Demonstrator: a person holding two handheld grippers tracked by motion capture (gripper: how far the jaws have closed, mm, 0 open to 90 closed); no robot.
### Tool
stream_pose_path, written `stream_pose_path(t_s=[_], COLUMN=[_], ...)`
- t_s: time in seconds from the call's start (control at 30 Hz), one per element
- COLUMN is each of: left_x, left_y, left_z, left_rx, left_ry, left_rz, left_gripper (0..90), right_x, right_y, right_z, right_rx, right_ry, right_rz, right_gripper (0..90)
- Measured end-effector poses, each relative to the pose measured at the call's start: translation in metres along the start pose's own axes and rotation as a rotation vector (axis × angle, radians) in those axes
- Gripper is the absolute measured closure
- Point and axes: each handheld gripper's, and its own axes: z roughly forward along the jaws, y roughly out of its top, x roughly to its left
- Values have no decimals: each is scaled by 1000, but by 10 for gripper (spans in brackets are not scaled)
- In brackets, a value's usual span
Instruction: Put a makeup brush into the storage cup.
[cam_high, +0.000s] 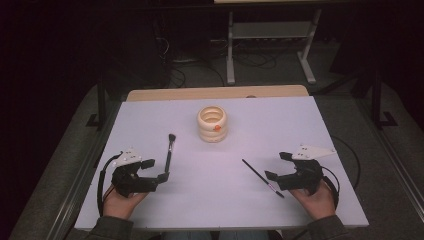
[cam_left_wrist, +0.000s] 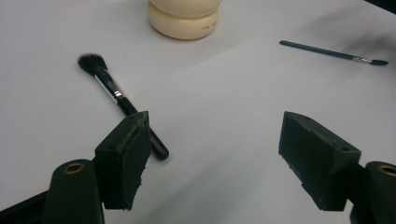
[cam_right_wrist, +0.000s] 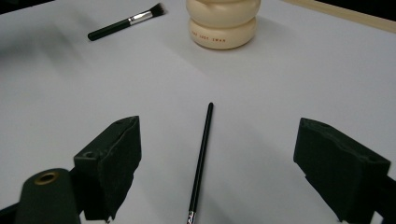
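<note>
The left gripper (cam_high: 159, 169) has its jaws spread wide and holds nothing. In the left gripper view, the butt end of the thick brush (cam_left_wrist: 120, 100) lies just beside the left-hand jaw, partly hidden behind its tip; whether they touch I cannot tell. The handle runs away from the jaw to a dark bristle head, outside the gap rather than in it. In the high view the brush (cam_high: 169, 155) lies nearly straight up the table (cam_high: 300, 120), bristles at the far end.

The right gripper (cam_high: 276, 166) is also spread wide and empty. In the right gripper view, the thin brush (cam_right_wrist: 201, 154) lies on the table between the two jaws, about midway, touching neither. Its plain end points away toward the pot; its metal ferrule sits at the bottom edge of that view.

The cream ribbed pot (cam_high: 212, 123) stands upright at the middle of the table, beyond both brushes and well apart from both grippers. A small orange mark shows on its side.

Both hands rest near the table's near edge.
</note>
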Motion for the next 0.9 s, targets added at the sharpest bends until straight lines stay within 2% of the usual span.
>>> stream_pose_path(t_s=[0.23, 0.27, 0.33, 0.4, 0.43, 0.5, 0.53, 0.67, 0.77, 0.9], left_x=[6, 8, 11, 12, 14, 15, 17, 19, 21, 24], left_y=[15, 17, 25, 26, 28, 31, 33, 40, 45, 52], left_z=[2, 1, 2, 2, 2, 3, 4, 9, 13, 22], left_rx=[40, 59, 58, 64, 83, 81, 98, 131, 137, 178], left_ry=[-2, 1, 7, 11, 18, 25, 28, 50, 60, 73], left_rz=[-15, 1, -17, -18, -13, -32, -26, -27, -36, -50], left_gripper=[269, 270, 275, 283, 285, 292, 292, 308, 317, 323], right_x=[0, 0, 0, 1, 1, 2, 2, 1, 1, 1], right_y=[-1, 0, 0, 0, 1, 1, 1, 2, 2, 2], right_z=[-1, -1, -2, -2, -2, -2, -2, -1, -1, 0], right_rx=[0, -2, -3, -2, -2, 0, 0, -4, -5, 0], right_ry=[0, -2, -3, -6, -7, -6, -6, -7, -7, -5], right_rz=[8, 7, 5, 6, 4, 7, 7, 8, 5, 11], right_gripper=[141, 141, 141, 141, 141, 141, 141, 141, 141, 141])
